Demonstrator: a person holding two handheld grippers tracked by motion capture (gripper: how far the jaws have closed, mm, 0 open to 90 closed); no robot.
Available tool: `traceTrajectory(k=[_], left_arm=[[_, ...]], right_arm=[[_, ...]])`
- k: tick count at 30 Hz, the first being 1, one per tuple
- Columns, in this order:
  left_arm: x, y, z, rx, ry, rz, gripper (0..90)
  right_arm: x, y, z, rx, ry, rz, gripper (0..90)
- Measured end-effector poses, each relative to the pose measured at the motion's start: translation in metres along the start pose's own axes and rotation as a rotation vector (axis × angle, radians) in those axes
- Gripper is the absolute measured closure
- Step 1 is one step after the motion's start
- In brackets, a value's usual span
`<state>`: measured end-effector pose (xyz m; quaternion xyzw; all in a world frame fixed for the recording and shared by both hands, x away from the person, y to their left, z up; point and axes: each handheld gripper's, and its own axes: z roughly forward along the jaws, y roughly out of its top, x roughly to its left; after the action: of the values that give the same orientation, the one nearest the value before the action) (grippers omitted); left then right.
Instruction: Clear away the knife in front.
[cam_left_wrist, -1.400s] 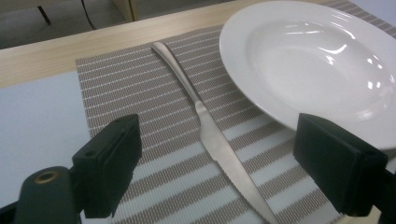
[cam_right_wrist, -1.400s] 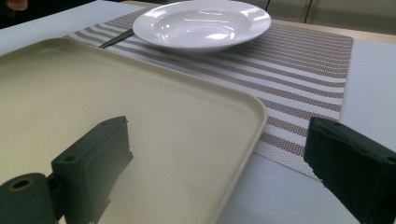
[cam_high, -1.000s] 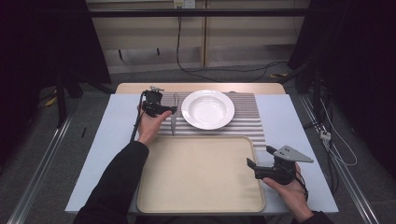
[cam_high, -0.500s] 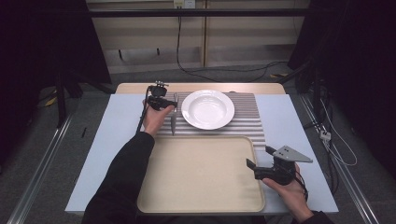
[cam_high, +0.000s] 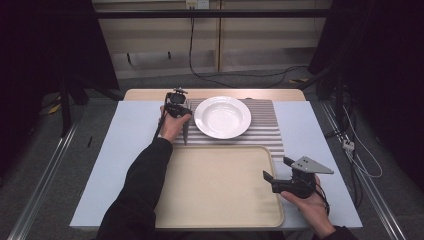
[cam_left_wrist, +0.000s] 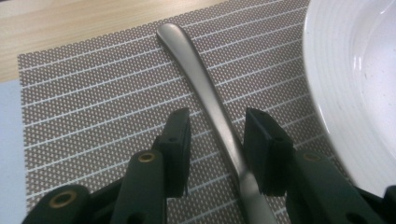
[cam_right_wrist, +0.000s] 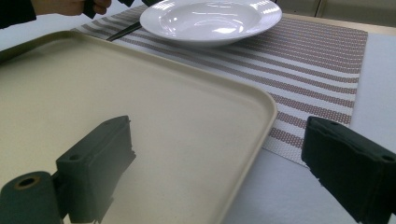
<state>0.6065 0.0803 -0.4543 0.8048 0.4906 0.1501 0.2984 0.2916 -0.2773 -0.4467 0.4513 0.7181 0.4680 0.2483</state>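
The left gripper (cam_left_wrist: 215, 140) straddles the utensil handle (cam_left_wrist: 208, 91) on the striped mat (cam_left_wrist: 93, 93), jaws apart, beside the plate (cam_high: 222, 117). The right gripper (cam_right_wrist: 219, 172) gapes over the tray's corner (cam_right_wrist: 268, 105).

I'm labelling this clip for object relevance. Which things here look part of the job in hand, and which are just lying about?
Likely in play:
- metal utensil handle, between the open jaws of the left tool
- white plate
- striped placemat
- beige tray, which the open right tool straddles at its edge

Just lying about:
- cables on the floor beyond the table
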Motion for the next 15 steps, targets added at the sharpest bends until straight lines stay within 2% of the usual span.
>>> traceTrajectory(k=[2,4,6,11,15], left_arm=[[-0.0004,0.0015,0.0001,0.008,0.001,-0.008,63.3],[-0.0016,0.0010,0.0002,0.004,-0.012,0.017,69.5],[-0.0032,0.0014,0.0003,0.007,-0.013,0.013,73.0],[-0.0006,0.0029,-0.0002,0.023,-0.026,-0.003,75.0],[0.0019,0.0041,-0.0016,0.046,-0.043,0.010,78.5]], right_arm=[[0.0000,0.0002,-0.0002,-0.003,-0.005,0.001,9.0],[-0.0005,0.0003,-0.0004,-0.006,-0.008,0.004,9.0],[-0.0008,0.0003,-0.0006,-0.007,-0.010,0.005,9.0],[-0.0001,0.0002,-0.0006,-0.006,-0.010,0.000,9.2],[-0.0003,0.0002,-0.0002,-0.004,-0.010,0.003,9.2]])
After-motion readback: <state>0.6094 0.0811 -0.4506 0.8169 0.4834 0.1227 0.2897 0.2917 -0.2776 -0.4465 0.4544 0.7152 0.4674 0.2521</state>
